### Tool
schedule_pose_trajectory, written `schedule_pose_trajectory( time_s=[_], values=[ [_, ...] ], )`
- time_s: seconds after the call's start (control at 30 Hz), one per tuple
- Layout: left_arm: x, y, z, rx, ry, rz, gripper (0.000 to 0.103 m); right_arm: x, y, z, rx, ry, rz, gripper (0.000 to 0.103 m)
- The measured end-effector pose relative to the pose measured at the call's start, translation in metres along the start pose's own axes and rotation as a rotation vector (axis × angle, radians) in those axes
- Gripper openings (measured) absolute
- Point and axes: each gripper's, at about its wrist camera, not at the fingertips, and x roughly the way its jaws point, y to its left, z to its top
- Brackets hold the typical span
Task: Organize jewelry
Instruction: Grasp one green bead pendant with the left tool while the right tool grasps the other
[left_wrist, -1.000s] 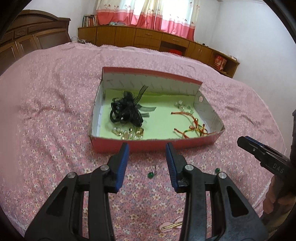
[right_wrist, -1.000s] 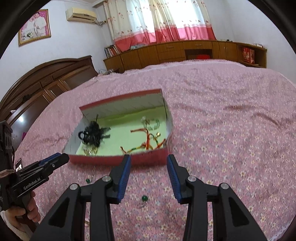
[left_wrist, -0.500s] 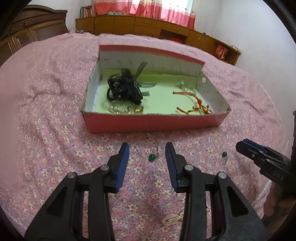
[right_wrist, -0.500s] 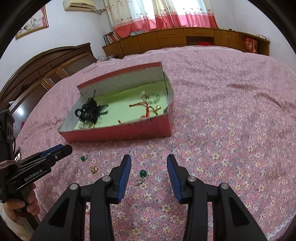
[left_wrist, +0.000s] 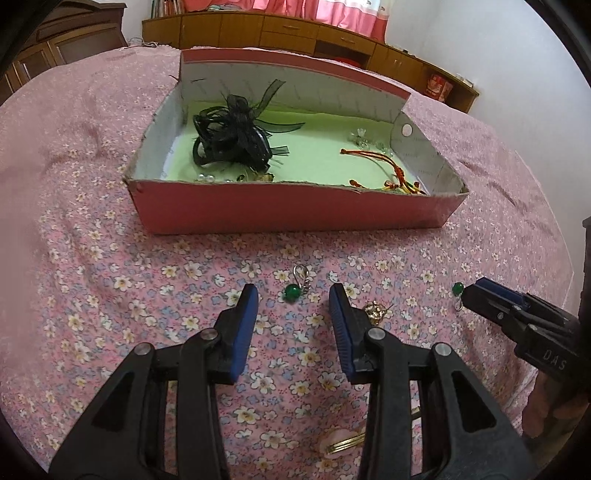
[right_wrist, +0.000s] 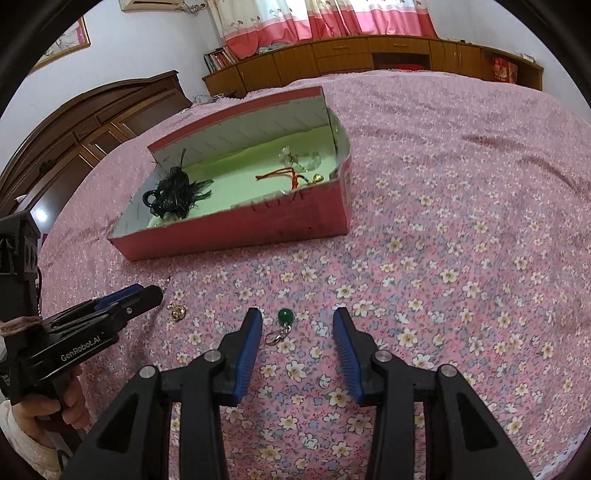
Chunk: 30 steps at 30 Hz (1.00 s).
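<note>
Broadly, the bed (left_wrist: 92, 177) carries a red box (left_wrist: 295, 210), its long axis running left to right across the left wrist view, nearer than a second ago. Inside lie a black bow (left_wrist: 232, 136) and a red cord (left_wrist: 384, 166). Both tongs gape, holding nothing. The left tongs (left_wrist: 293, 306) have dropped around one green earring (left_wrist: 293, 291), its hook pointing toward the box; the right tongs (right_wrist: 297, 325) straddle another green earring (right_wrist: 285, 316), hook pointing away from the box.

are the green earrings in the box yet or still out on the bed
Both out. One green earring lies on the bedspread between the left gripper's open fingers, the other between the right gripper's, outside the box.
</note>
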Motion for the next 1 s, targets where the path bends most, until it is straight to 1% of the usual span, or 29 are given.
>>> schedule_pose_trajectory(
  time_s=[0.1,0.33,0.5,0.7,0.8,0.9,1.0],
  values=[
    [0.002,0.000,0.000,0.007,-0.005,-0.005,0.029,0.002,0.000,-0.002,-0.001,0.005,0.007,0.043],
    [0.009,0.001,-0.001,0.004,0.004,-0.027,0.008,0.007,-0.001,-0.003,-0.004,0.014,0.012,0.043],
    [0.011,0.002,-0.001,-0.004,0.006,-0.038,0.001,0.010,-0.001,-0.003,-0.006,0.020,0.009,0.040],
    [0.010,0.001,0.000,-0.015,0.005,-0.052,0.001,0.011,-0.003,-0.003,-0.006,0.015,0.011,0.035],
    [0.007,0.002,-0.001,-0.021,0.002,-0.061,0.001,0.013,-0.001,-0.003,-0.020,0.016,0.015,0.027],
    [0.002,0.002,-0.001,-0.019,-0.005,-0.063,0.001,0.015,0.002,-0.003,-0.032,0.021,0.025,0.011],
    [-0.006,0.002,-0.002,-0.015,-0.018,-0.063,0.001,0.014,0.003,-0.004,-0.035,0.017,0.034,0.011]
  ],
)
